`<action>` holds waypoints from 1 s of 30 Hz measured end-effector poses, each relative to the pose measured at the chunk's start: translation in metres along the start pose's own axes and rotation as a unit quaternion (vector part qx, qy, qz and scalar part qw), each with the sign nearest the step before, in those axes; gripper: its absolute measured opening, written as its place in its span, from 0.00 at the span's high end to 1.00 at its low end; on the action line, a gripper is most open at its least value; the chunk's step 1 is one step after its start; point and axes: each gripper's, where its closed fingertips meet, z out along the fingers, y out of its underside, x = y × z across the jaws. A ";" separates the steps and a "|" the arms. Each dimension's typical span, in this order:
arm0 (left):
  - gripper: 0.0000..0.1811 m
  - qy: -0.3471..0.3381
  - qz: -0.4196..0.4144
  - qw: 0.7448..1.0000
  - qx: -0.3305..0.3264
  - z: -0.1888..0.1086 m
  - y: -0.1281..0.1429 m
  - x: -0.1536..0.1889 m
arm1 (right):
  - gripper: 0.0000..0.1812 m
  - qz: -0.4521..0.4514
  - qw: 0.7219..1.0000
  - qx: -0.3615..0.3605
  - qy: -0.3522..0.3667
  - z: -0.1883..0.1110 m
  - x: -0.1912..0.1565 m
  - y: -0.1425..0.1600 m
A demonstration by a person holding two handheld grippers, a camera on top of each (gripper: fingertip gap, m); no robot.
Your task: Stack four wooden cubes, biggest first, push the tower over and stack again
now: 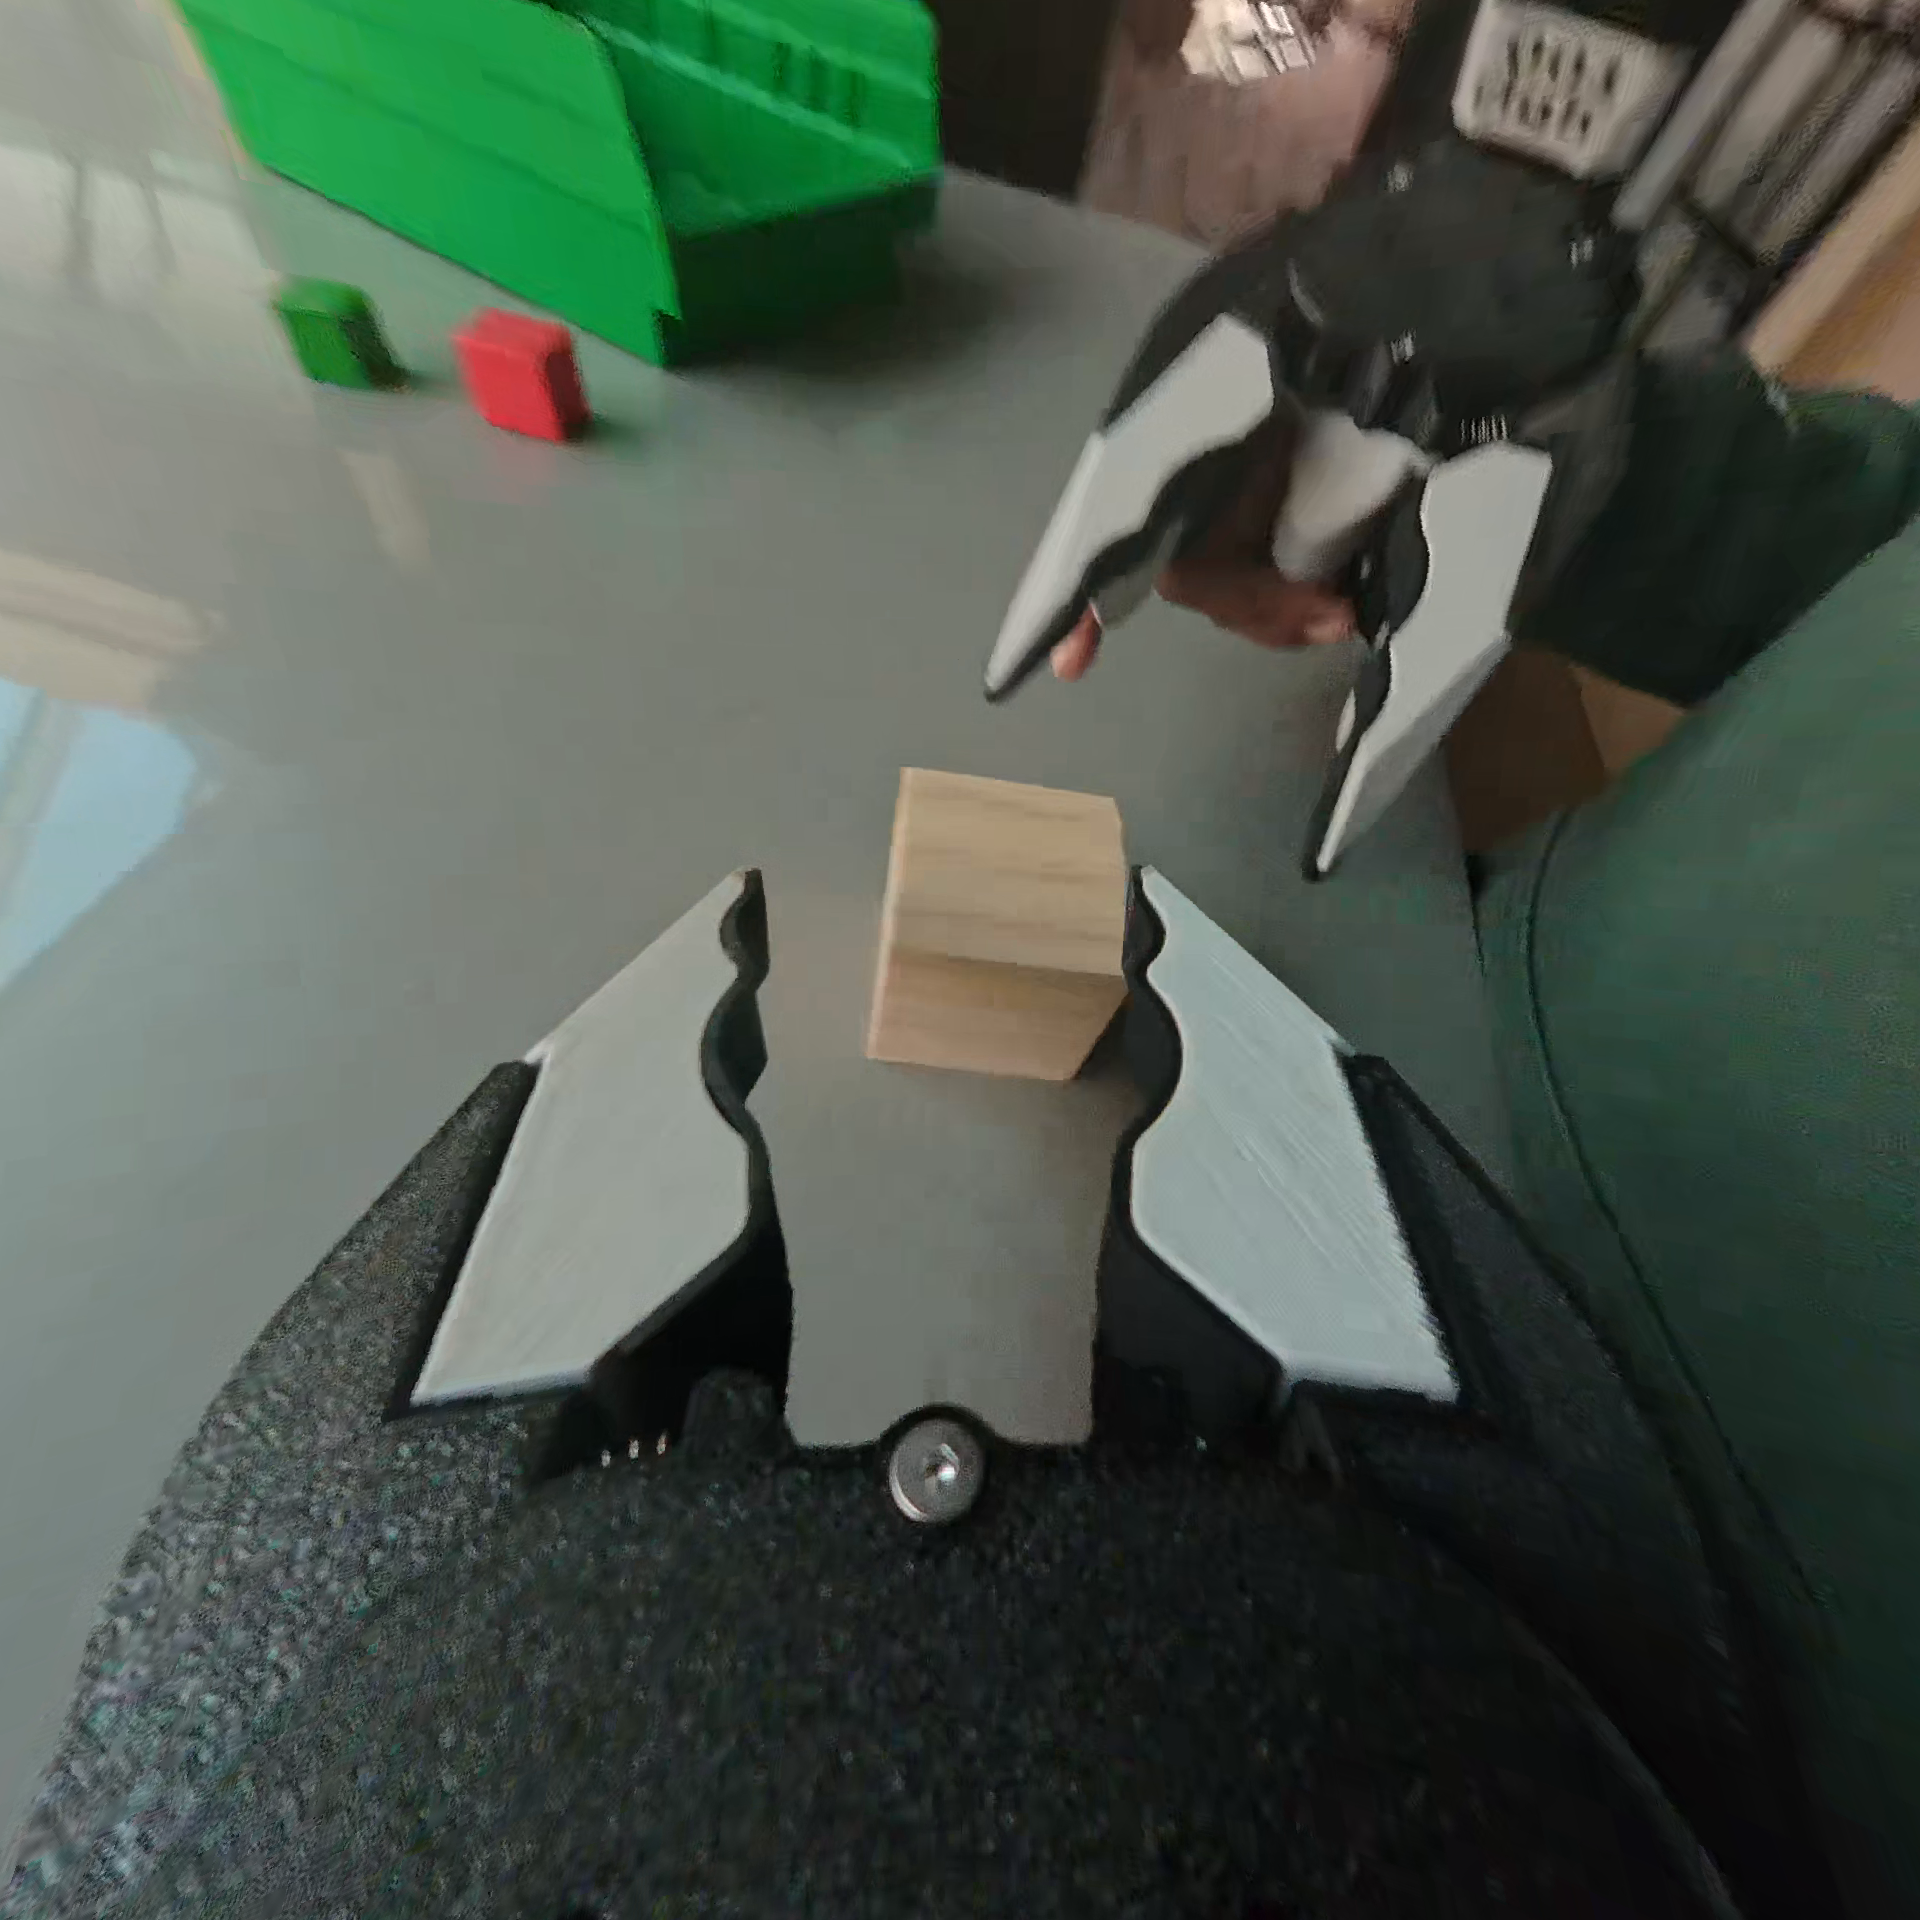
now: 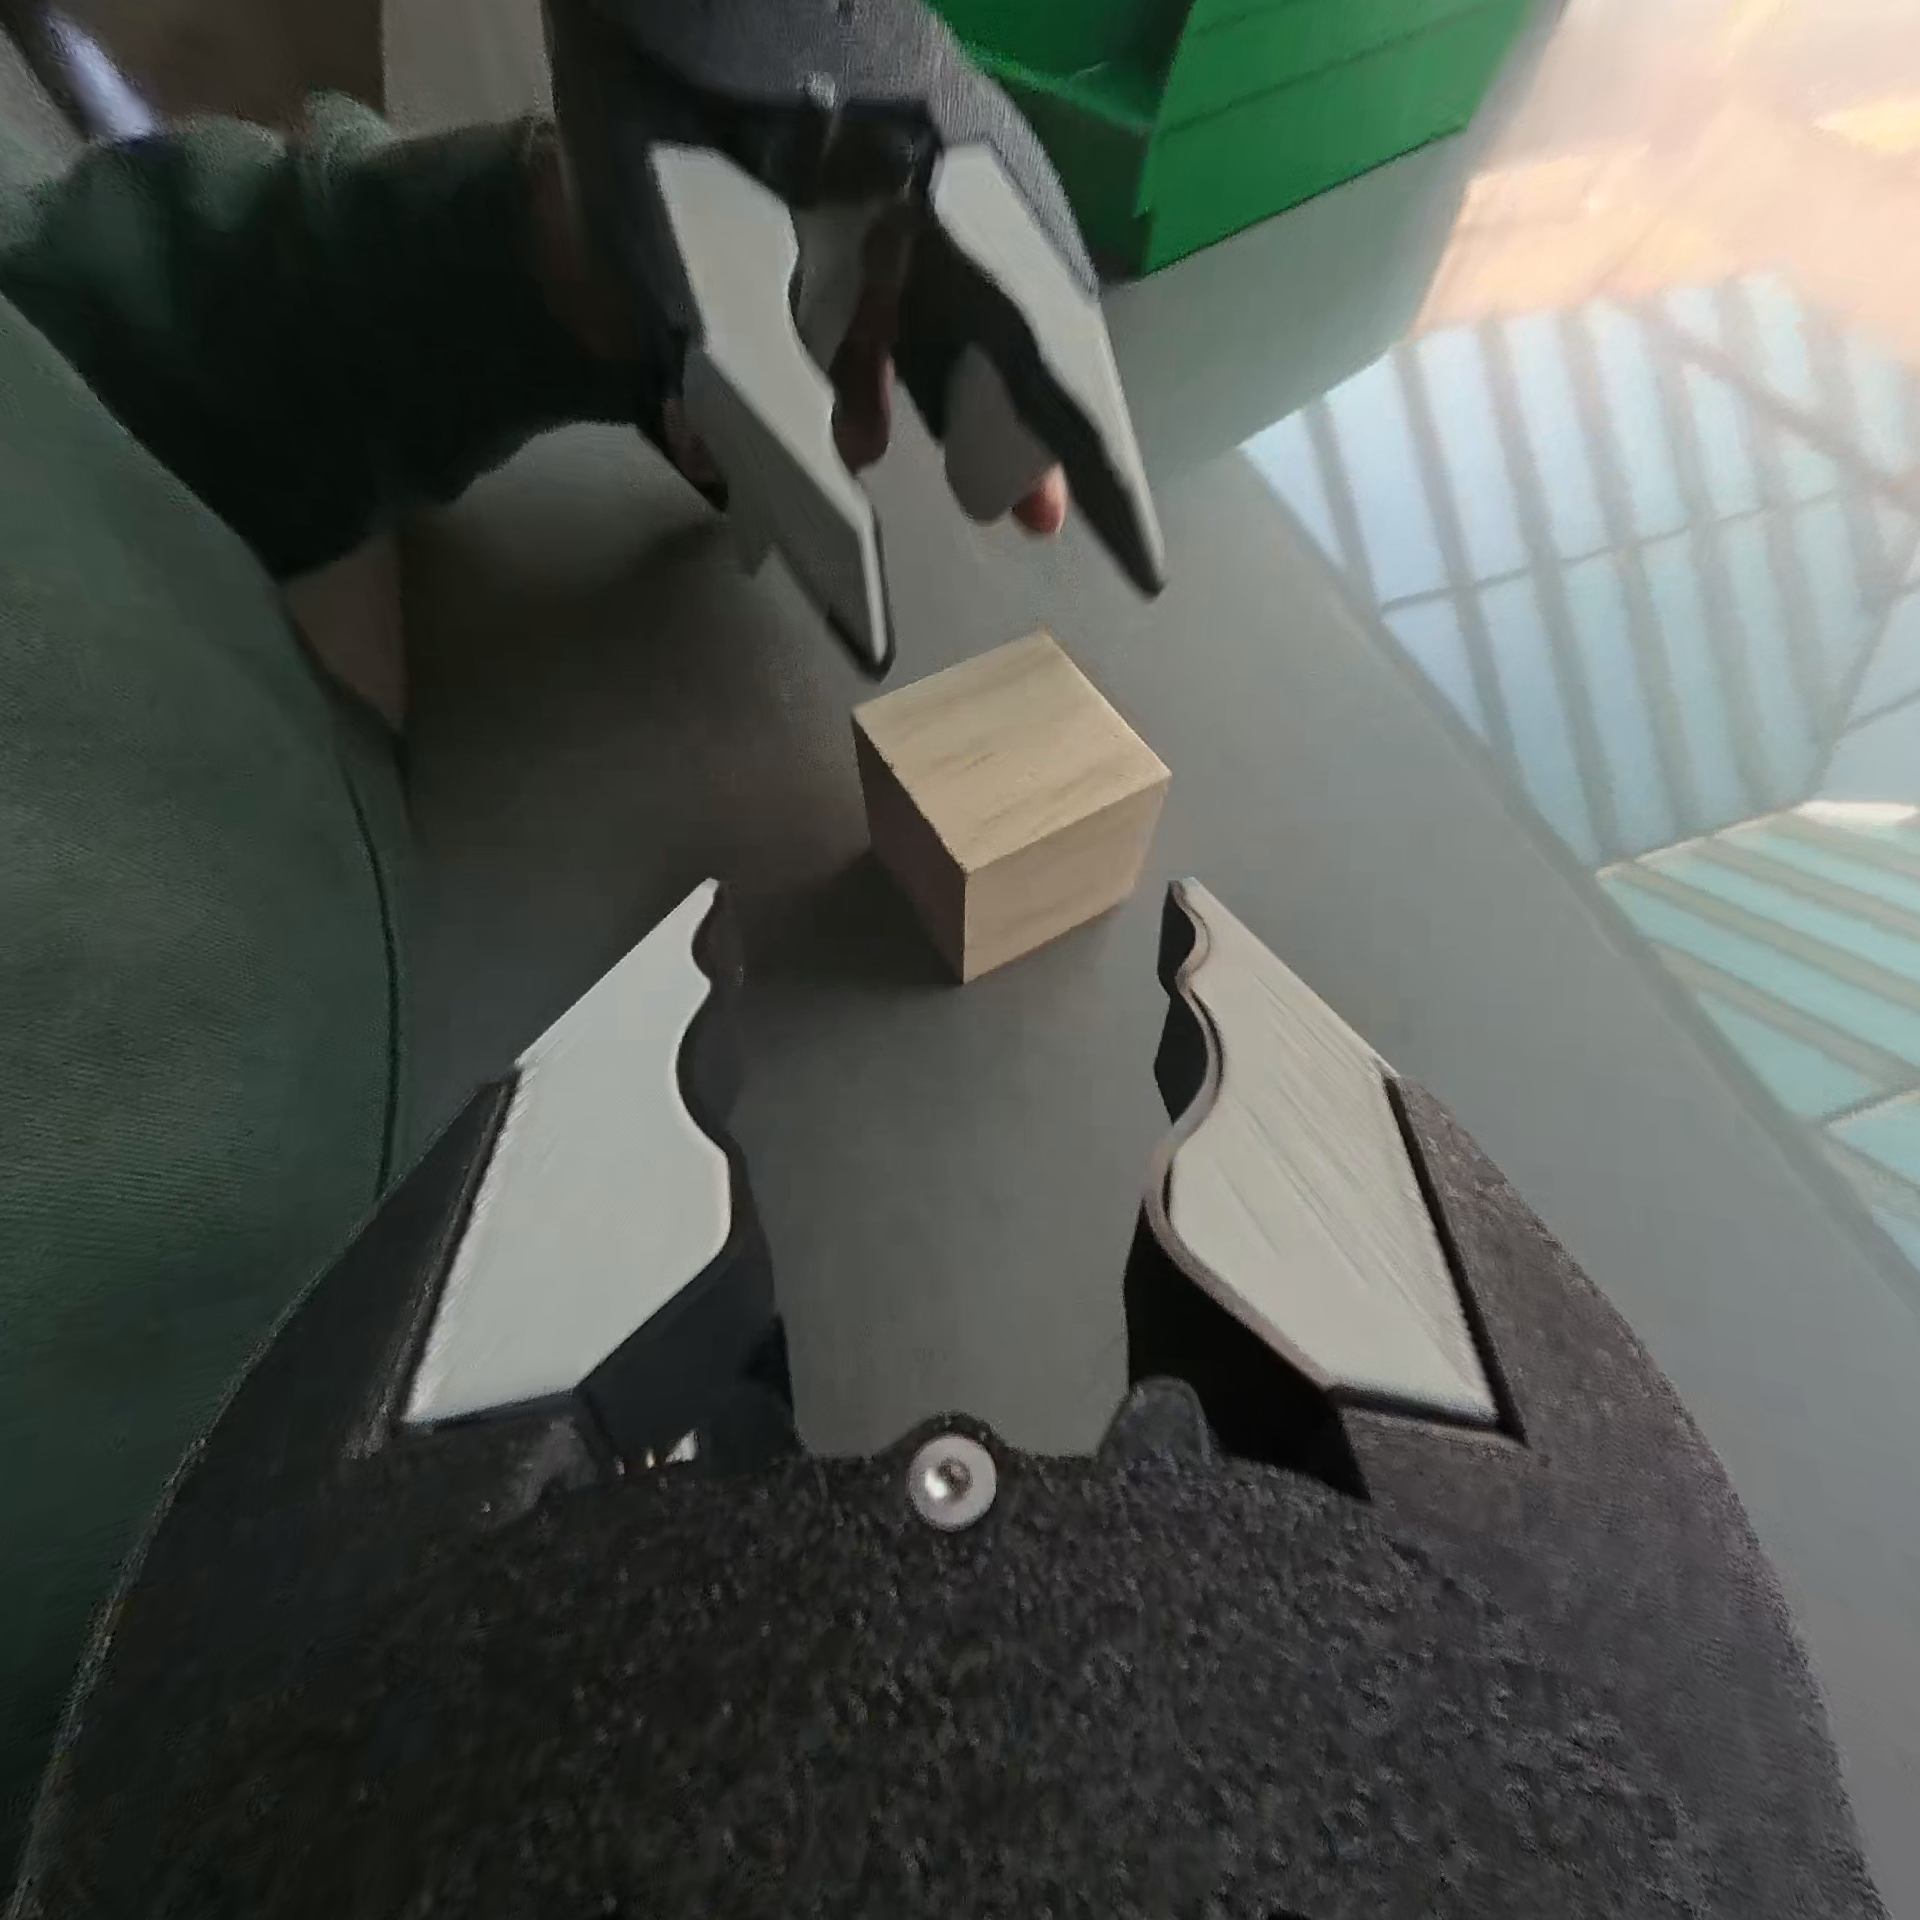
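A plain wooden cube (image 1: 995,925) stands on the grey table (image 1: 520,727). My left gripper (image 1: 948,883) is open, and the cube sits between its fingertips, close against the right finger with a gap on the left. My right gripper (image 2: 940,896) is open and empty, and the cube (image 2: 1013,805) stands just beyond its tips. In the left wrist view the right gripper (image 1: 1153,779) hovers open beyond the cube. In the right wrist view the left gripper (image 2: 1018,623) faces me, open over the cube's far side.
A green bin (image 1: 582,156) stands at the back of the table, also in the right wrist view (image 2: 1247,114). A small green block (image 1: 335,330) and a red block (image 1: 520,372) lie in front of it. A person's dark green sleeve (image 1: 1714,935) lies along the table's right edge. Between my right fingertips and the red block (image 1: 520,372) there is roughly 25 cm.
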 end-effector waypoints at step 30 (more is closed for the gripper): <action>0.66 -0.321 -0.063 0.930 0.170 -0.124 0.004 -0.055 | 0.64 -0.070 0.977 -0.203 -0.004 -0.010 0.242 0.007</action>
